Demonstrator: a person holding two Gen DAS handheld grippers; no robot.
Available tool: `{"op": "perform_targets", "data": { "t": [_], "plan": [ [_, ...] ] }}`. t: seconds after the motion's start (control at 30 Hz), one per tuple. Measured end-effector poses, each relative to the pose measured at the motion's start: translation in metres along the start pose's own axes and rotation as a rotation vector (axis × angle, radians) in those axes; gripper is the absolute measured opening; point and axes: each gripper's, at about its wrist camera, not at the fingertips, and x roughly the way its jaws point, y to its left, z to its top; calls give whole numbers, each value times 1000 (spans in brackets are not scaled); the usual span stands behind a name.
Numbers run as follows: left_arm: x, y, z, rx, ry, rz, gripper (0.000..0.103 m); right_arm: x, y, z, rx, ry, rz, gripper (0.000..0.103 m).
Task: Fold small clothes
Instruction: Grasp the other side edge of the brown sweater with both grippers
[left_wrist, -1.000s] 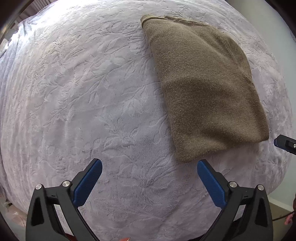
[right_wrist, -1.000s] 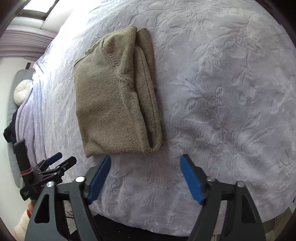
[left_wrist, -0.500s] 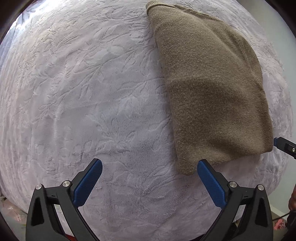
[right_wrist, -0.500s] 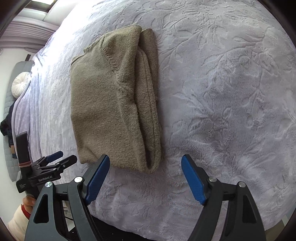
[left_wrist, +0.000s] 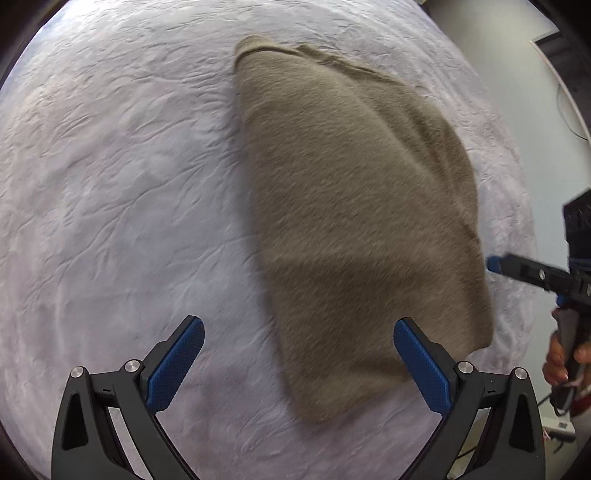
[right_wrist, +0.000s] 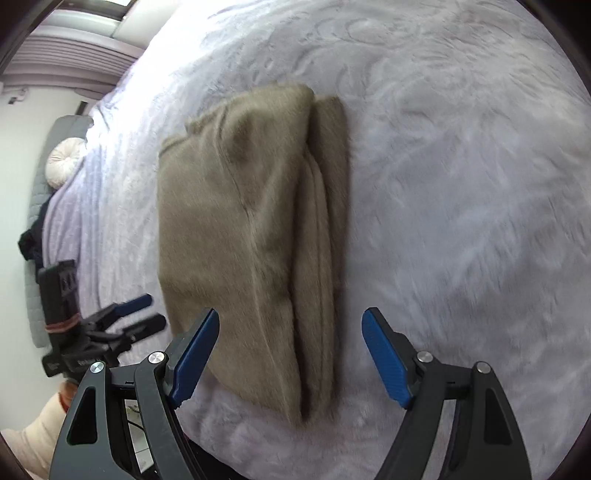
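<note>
My left gripper (left_wrist: 297, 363) hangs with its jaws spread wide and nothing between them; its right blue pad (left_wrist: 421, 363) overlaps the near edge of the olive-brown knitted sweater (left_wrist: 354, 221). My right gripper (right_wrist: 290, 356) is likewise spread and holds nothing, with the sweater's near end lying between its pads.

Change over the last second: both grippers have advanced toward the sweater. In each wrist view the garment has grown and shifted toward the jaws, and both pictures carry motion blur. Judgement: a lengthwise fold is already in place, and this closing approach prepares a two-point grasp of the near edge for the next fold. No pad appears to press the fabric yet; contact cannot be confirmed.

The sweater lies on the pale lilac embossed bedspread (left_wrist: 110, 184), running away from both grippers.

View differences:
- Left wrist view: the smooth top face of the sweater only, plus my right gripper (left_wrist: 532, 273) entering at the far right.
- Right wrist view: the stacked layers along the sweater's right side (right_wrist: 325, 229), a seam line on its top face, my left gripper (right_wrist: 122, 317) beside the sweater's left edge, and farther off a round white cushion (right_wrist: 64, 160).
</note>
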Motion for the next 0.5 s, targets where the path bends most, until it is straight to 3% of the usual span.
{"op": "perform_targets", "data": {
  "t": [0.17,0.3,0.5],
  "plan": [
    [19,-9,24,50,18,-75,103,19,-11,34,15,2,90,82],
    [34,-12,22,74,23,-116,103,34,-24,53,28,13,116,82],
    [49,-26,26,78,3,-138,103,52,-32,64,33,19,229,83]
  ]
}}
